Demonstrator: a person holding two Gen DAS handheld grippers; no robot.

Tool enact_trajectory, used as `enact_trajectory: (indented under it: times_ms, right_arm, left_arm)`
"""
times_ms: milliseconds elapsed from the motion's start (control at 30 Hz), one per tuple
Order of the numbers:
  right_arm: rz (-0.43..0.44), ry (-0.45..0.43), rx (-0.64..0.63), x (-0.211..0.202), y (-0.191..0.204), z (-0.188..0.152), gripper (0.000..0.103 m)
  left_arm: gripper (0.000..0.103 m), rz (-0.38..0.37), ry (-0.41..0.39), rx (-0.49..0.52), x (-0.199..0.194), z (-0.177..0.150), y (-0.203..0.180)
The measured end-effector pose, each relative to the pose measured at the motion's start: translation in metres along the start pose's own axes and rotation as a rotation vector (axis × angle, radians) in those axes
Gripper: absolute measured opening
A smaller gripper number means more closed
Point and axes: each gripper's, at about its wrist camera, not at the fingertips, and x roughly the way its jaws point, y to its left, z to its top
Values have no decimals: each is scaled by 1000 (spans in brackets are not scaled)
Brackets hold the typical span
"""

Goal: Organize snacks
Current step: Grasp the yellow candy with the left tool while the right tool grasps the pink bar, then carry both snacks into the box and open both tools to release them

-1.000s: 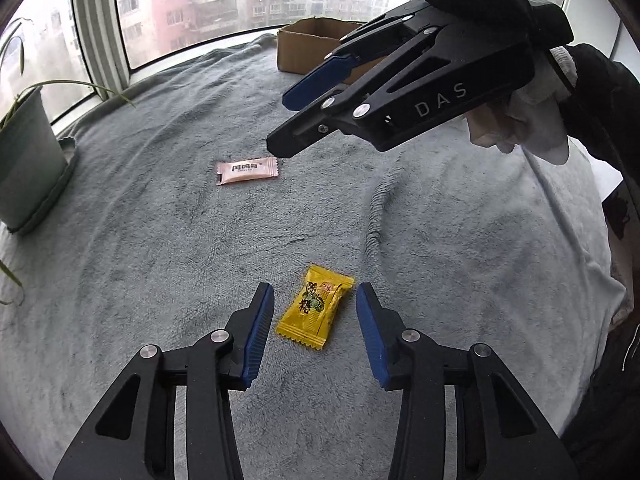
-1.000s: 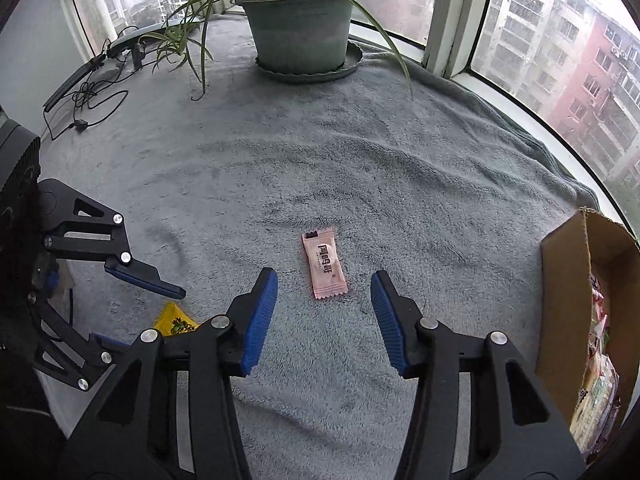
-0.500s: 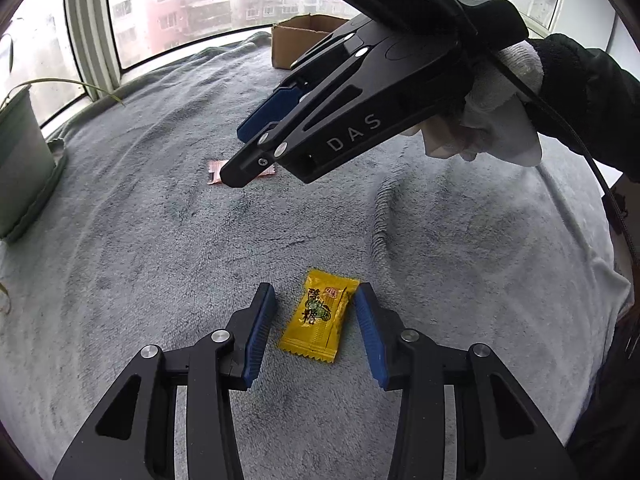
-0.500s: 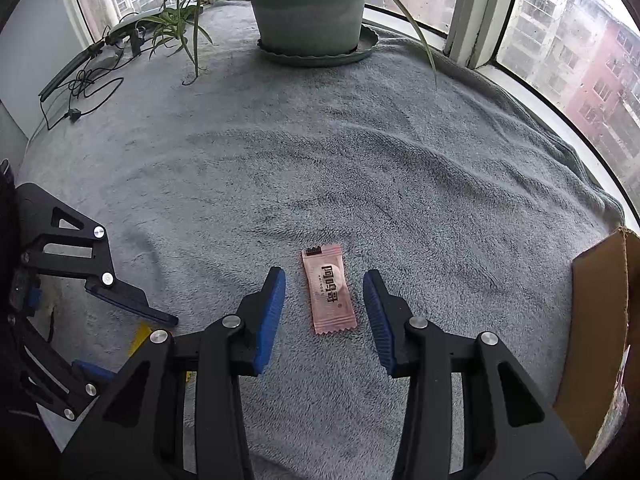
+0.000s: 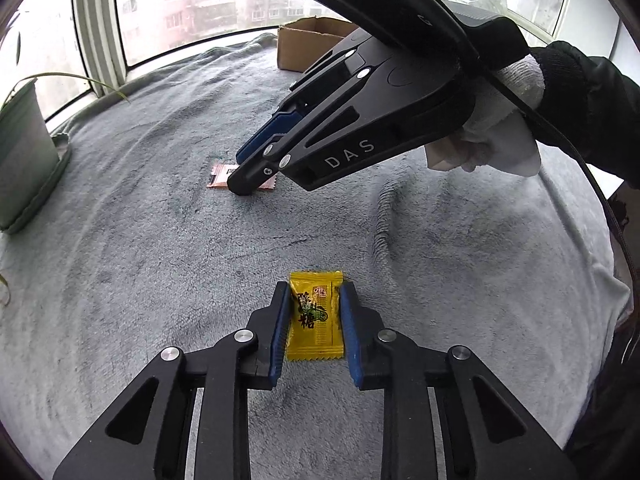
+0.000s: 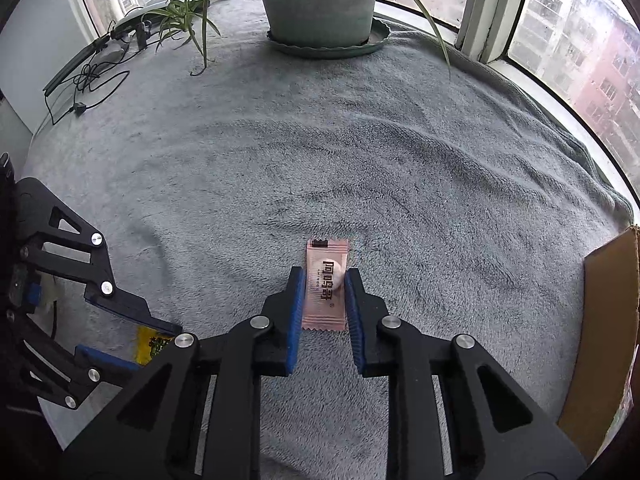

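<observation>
Both grippers have closed in: left gripper [image 5: 314, 322] pinches the yellow candy [image 5: 315, 320], right gripper [image 6: 325, 302] the pink wafer packet [image 6: 325, 285]; light, crinkly wrappers, best gripped mid-body

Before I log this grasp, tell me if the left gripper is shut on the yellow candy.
Shut: left gripper pads press both edges of the yellow candy.

Right gripper [image 6: 323, 280] jaws pinch the pink snack packet [image 6: 325, 284] — on grey blanket [image 6: 360, 168].
</observation>
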Motion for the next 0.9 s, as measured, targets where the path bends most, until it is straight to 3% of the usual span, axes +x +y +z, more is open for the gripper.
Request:
enact_trajectory:
  times_ms: [433, 900]
  right_arm:
    - [-16, -35, 26, -18, -2, -4, 20]
    - [-85, -129, 99, -82, -28, -20, 20]
  left_arm:
    - [23, 6, -4, -24, -2, 0, 0]
    - [23, 23, -66, -25, -25, 27, -1]
